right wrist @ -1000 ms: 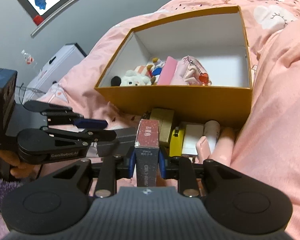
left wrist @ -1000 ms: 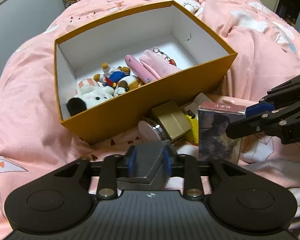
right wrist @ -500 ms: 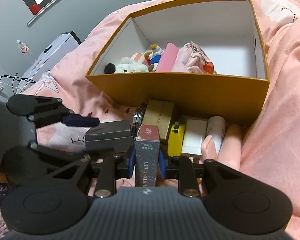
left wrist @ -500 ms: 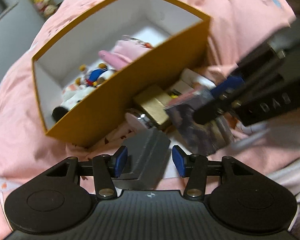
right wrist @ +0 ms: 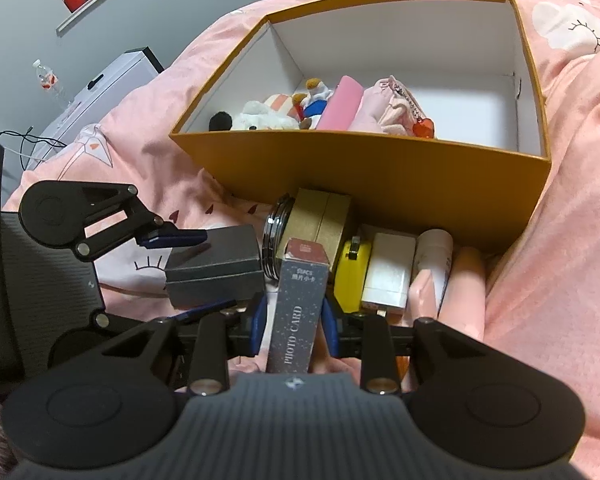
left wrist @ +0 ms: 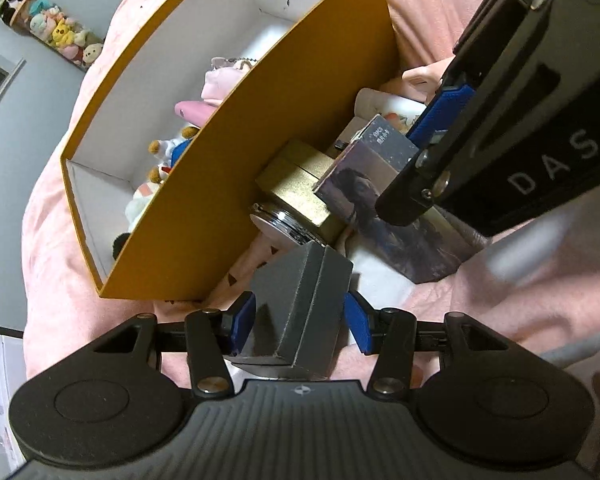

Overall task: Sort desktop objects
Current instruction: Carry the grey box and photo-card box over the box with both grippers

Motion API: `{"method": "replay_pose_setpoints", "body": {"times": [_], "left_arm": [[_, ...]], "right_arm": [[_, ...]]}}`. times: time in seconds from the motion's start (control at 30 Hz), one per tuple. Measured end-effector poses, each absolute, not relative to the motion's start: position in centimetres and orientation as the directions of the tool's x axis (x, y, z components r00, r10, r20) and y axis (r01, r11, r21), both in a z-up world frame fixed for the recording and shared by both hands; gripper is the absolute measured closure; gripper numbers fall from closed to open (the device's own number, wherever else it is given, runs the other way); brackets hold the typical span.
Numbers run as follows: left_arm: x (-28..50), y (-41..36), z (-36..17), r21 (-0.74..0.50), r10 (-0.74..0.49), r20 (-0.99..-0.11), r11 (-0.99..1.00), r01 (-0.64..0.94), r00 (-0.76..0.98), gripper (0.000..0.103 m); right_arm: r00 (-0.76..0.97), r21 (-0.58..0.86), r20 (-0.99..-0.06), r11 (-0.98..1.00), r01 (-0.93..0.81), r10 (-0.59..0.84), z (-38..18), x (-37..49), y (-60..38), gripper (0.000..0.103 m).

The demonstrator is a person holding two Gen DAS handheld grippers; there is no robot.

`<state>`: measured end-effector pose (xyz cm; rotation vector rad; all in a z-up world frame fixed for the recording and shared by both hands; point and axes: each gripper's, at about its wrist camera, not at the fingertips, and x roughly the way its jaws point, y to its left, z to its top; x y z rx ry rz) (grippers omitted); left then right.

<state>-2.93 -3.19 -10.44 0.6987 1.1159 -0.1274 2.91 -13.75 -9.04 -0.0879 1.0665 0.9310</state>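
Nearest in the left wrist view, the left gripper (left wrist: 298,322) straddles the grey box (left wrist: 300,304); its blue pads (left wrist: 358,320) stand apart from the box's sides, so the box rests loose on the pink quilt (left wrist: 520,292) and is not clamped. In the right wrist view, the right gripper (right wrist: 292,322) brackets the upright card box (right wrist: 300,304), and its jaws are opening, with the box between them and small gaps showing at the pads.

Just beyond lie a gold box (right wrist: 320,216) with a round tin (right wrist: 274,240) beside it, a yellow case (right wrist: 352,276), a white box (right wrist: 388,276) and a pale tube (right wrist: 434,256), all packed against the wall of the orange bin (right wrist: 380,176). Plush toys (right wrist: 260,116) and pink items already lie inside the bin.

Risks, as I judge them: the tall, narrow card box could tip on the soft quilt once freed, or be dragged over if a pad catches it on withdrawal. The two grippers sit near each other, so either could bump the other or nudge the grey box against the tin.
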Motion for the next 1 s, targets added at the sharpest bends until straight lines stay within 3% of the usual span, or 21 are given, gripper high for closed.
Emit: {"method": "replay_pose_setpoints", "body": {"times": [0.2, 0.23, 0.57, 0.7, 0.83, 1.0], "left_arm": [[-3.3, -2.4, -10.0, 0.583, 0.355, -0.783, 0.706, 0.403, 0.51, 0.046], [-3.1, -2.0, -10.1, 0.585, 0.365, -0.782, 0.708, 0.394, 0.505, 0.051], [-1.8, -0.6, -10.1, 0.535, 0.331, -0.823, 0.723, 0.437, 0.462, 0.053], [-1.3, 1.3, -8.4, 0.431, 0.259, -0.863, 0.825, 0.365, 0.434, 0.056], [-1.0, 3.8, -5.1, 0.225, 0.115, -0.891, 0.952, 0.207, 0.44, 0.061], [-1.7, 5.7, -2.1, -0.028, -0.073, -0.863, 0.995, 0.097, 0.501, 0.066]], "right_arm": [[0.155, 0.38, -0.769, 0.638, -0.67, 0.621, -9.1, 3.1, -14.3, 0.075], [0.155, 0.378, -0.769, 0.637, -0.671, 0.62, -9.1, 3.1, -14.2, 0.074], [0.152, 0.382, -0.769, 0.639, -0.668, 0.62, -9.0, 3.2, -14.2, 0.076], [0.143, 0.412, -0.756, 0.634, -0.655, 0.639, -8.7, 3.3, -14.6, 0.078], [0.132, 0.447, -0.743, 0.633, -0.632, 0.657, -7.9, 3.7, -15.3, 0.078], [0.137, 0.503, -0.703, 0.624, -0.598, 0.697, -6.4, 4.6, -16.6, 0.078]]}}
